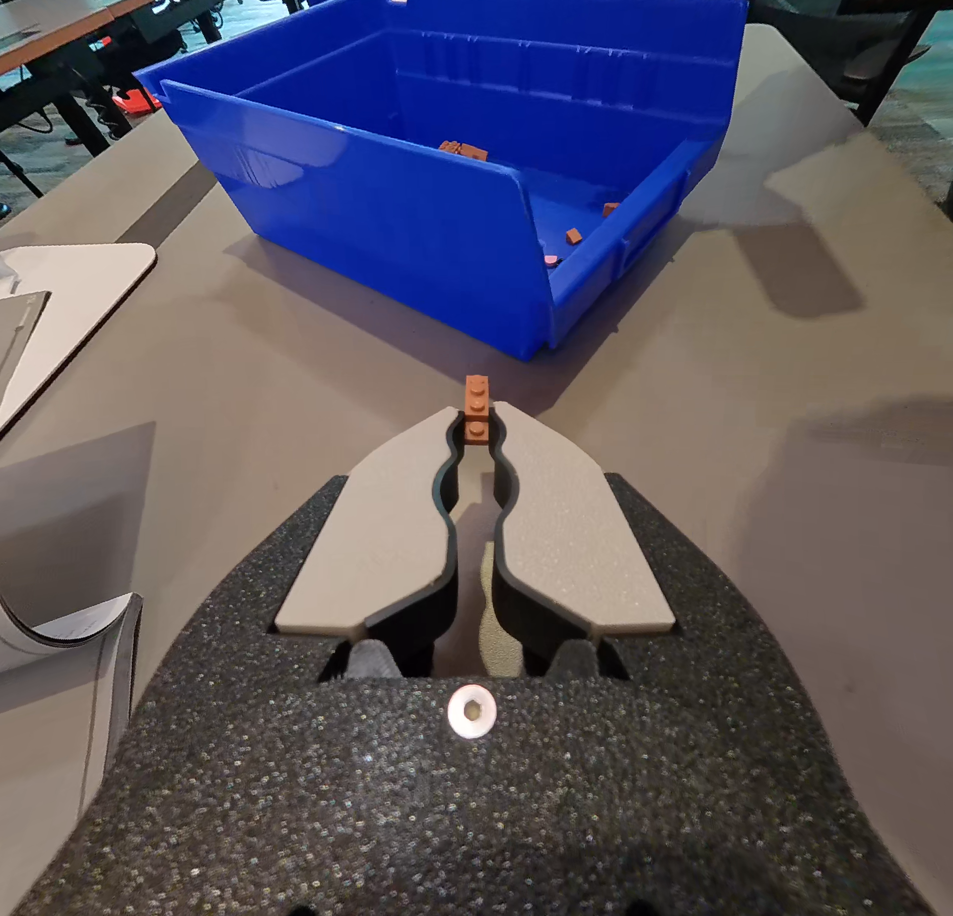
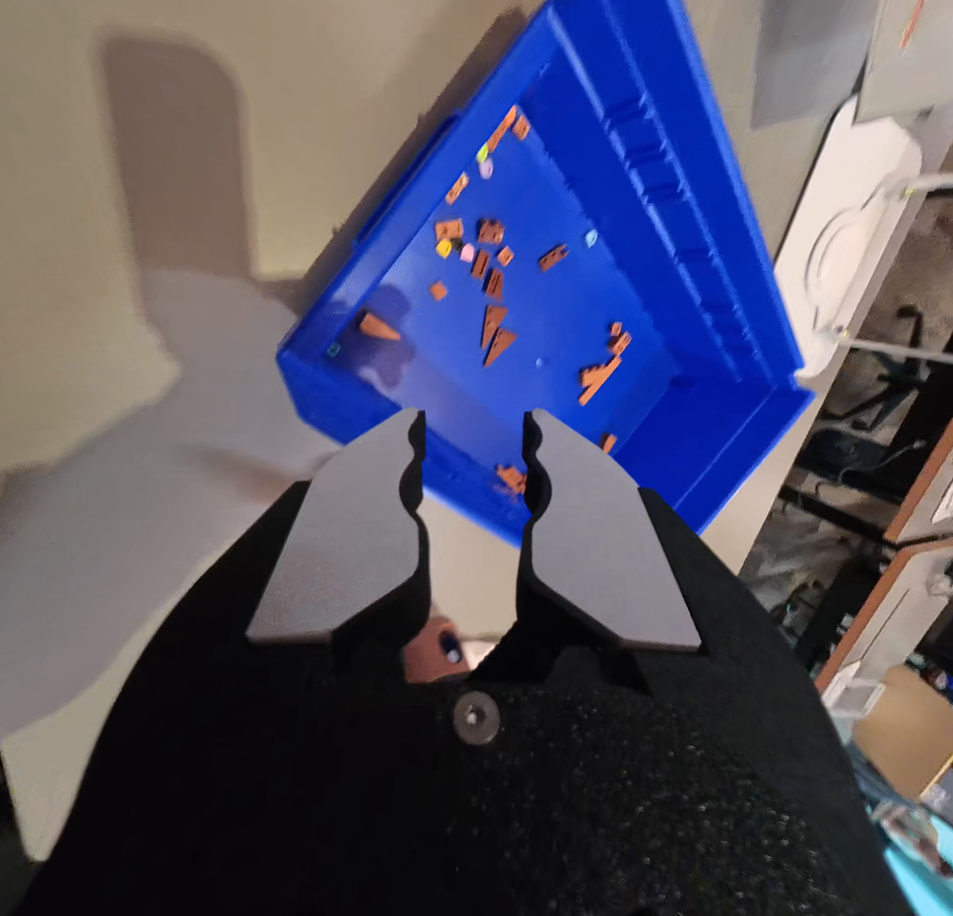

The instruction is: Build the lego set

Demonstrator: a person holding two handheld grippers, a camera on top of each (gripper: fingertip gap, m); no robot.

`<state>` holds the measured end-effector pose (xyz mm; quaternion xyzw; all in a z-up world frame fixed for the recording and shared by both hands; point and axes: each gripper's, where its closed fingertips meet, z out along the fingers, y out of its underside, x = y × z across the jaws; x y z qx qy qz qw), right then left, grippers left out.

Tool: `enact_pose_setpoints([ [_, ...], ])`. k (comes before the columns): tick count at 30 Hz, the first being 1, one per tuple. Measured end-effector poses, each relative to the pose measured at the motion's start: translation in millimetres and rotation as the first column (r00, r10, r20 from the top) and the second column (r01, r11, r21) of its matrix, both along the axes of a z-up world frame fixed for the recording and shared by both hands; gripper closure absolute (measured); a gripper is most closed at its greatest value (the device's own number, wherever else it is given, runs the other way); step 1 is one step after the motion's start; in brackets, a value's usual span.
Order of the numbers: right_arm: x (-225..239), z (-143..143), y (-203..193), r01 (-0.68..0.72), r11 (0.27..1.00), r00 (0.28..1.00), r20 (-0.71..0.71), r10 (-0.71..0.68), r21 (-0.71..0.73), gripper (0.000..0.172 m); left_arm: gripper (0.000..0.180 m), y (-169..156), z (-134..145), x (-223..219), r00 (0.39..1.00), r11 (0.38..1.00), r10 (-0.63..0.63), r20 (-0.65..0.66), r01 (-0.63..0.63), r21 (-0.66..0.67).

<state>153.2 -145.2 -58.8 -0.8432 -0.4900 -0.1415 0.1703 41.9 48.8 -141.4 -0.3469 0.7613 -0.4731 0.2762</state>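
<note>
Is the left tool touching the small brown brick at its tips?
Touching. The left wrist view shows the left tool with both fingertips pressed against the sides of the brown brick, which sticks out past them above the table.

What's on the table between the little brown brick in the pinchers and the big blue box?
Nothing: in the left wrist view, only bare grey table lies between the brown brick and the blue box.

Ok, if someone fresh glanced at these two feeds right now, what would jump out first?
The big blue bin on the grey table, its floor scattered with small brown building pieces. Next, the left gripper pinching a narrow brown studded plate at its tips, short of the bin. The right gripper hangs open above the bin, holding nothing.
</note>
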Motion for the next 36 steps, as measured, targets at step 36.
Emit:
enact_pose_setpoints([
  [36, -58.4, -130.8, 82.4, -0.673, 0.702, 0.723, -0.408, 0.558, -0.232, 0.154, 0.173, 2.1, 4.0, 0.2, 1.000, 1.000, 0.009, 0.018, -0.009, -0.022],
])
